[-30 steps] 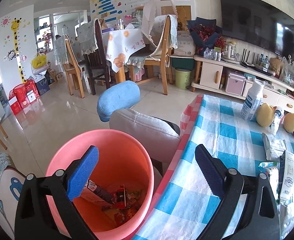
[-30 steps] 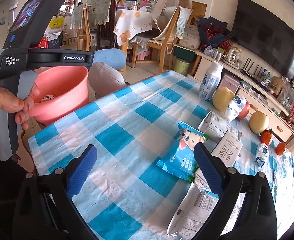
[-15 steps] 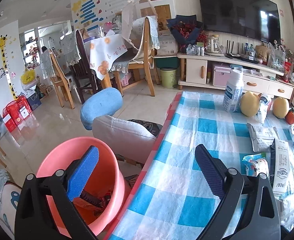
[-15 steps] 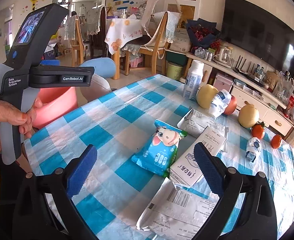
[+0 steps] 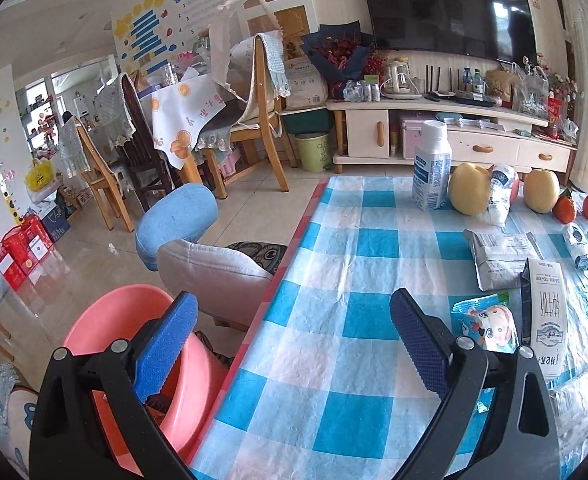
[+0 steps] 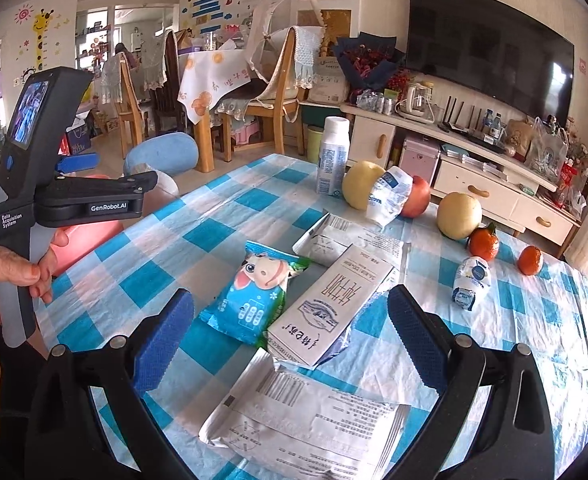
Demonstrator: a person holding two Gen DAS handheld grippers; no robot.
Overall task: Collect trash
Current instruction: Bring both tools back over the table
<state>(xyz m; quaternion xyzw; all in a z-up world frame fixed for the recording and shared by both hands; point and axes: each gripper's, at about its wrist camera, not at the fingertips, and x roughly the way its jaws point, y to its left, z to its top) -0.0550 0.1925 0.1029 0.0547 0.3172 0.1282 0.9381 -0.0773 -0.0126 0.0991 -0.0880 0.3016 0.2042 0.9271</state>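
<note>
Blue-and-white checked cloth point(image 6: 198, 236), soft and faintly creased, covers the table before me. My right gripper point(image 6: 290, 332) hangs over it with its ribbed blue foam pads spread wide and nothing between them. Just beyond lie the trash pieces: a glossy blue snack pouch point(image 6: 254, 296) with a cartoon cow, a flattened white carton point(image 6: 333, 304) touching its side, and a crinkled silver-white foil bag point(image 6: 305, 420) nearest my pads. My left gripper point(image 5: 290, 344) is likewise spread wide and empty, straddling the table's edge, its left pad over the smooth round pink plastic bin point(image 5: 106, 320) on the floor beside the table.
</note>
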